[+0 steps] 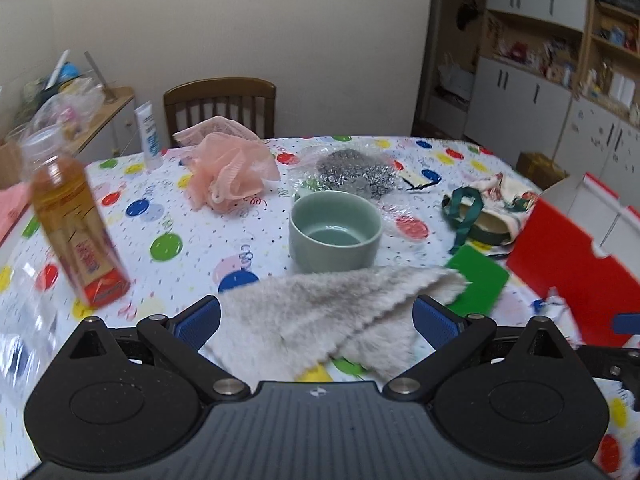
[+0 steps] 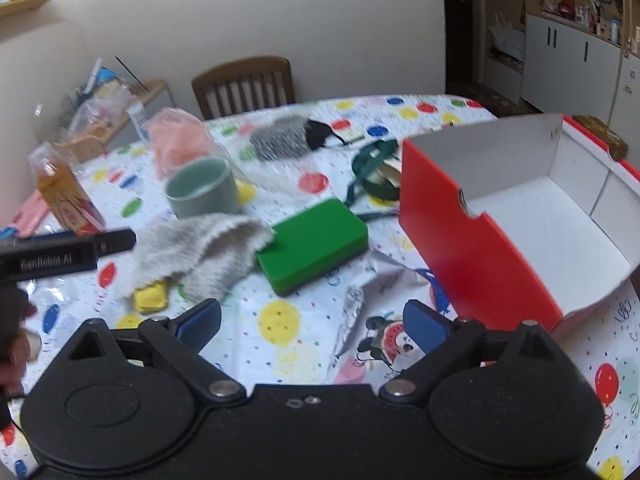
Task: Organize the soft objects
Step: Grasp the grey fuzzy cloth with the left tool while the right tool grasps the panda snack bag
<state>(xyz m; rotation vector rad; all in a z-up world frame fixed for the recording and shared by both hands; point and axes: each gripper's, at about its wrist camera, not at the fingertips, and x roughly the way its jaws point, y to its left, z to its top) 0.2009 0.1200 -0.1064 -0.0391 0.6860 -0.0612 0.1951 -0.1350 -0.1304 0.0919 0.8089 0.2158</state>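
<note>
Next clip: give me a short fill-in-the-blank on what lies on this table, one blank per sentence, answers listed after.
1. The fluffy grey cloth lies between the jaws of the ___ gripper.
2. The red box with white walls holds ___.
3. The block beside the cloth is coloured ___.
4. The pale green cup stands ___.

Missing words: left; nothing; green; upright

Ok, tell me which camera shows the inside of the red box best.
The right wrist view: the red box sits close, its open top showing a bare white interior. The left wrist view catches only its red outer wall and a flap at the right edge, not the floor.
</note>
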